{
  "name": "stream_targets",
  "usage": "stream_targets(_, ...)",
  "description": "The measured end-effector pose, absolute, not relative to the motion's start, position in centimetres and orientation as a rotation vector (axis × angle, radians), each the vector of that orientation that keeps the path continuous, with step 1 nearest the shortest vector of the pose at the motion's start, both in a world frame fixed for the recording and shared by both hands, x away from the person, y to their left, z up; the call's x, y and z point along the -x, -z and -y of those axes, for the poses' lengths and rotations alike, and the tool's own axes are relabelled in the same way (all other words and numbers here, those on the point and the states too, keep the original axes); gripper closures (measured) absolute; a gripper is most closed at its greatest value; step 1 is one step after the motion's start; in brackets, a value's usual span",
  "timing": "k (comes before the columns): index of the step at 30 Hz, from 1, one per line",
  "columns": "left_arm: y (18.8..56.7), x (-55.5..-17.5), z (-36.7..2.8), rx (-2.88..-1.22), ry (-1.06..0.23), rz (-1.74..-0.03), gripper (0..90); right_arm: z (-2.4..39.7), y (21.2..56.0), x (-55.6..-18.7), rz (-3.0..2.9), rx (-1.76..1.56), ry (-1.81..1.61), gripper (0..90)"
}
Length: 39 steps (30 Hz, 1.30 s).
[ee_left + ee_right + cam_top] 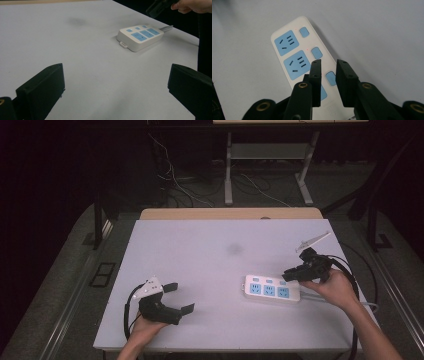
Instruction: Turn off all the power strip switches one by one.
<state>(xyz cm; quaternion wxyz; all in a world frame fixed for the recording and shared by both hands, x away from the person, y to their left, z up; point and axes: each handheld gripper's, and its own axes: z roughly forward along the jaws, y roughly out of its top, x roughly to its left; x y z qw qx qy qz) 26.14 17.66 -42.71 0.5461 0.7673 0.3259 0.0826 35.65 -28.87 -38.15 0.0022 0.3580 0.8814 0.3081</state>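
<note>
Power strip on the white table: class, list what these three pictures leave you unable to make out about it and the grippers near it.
- Power strip: the right gripper hides its near socket in the right gripper view.
- Its cable end: covered by the person's right hand in the high view.
- Switch states: buttons too small in the high view.
- Left gripper: its body is cut off by the left gripper view's bottom edge.

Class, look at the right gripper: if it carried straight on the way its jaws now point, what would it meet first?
Most likely the power strip: the right gripper aims down at its button row, jaws slightly apart. How near it is cannot be judged.
</note>
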Motion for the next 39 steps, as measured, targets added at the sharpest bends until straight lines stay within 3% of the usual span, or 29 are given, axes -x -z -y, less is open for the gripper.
stream_targets(8, 42.7, -26.1, -17.8, -1.816, -0.198, -0.773, 0.0, 29.1, 38.9, -35.8, -2.756, -1.149, -0.958, 89.4)
stream_targets(39, 42.7, -26.1, -17.8, -1.814, -0.195, -0.771, 0.4, 28.5, 41.1, -36.1, -2.771, -1.183, -0.969, 90.0)
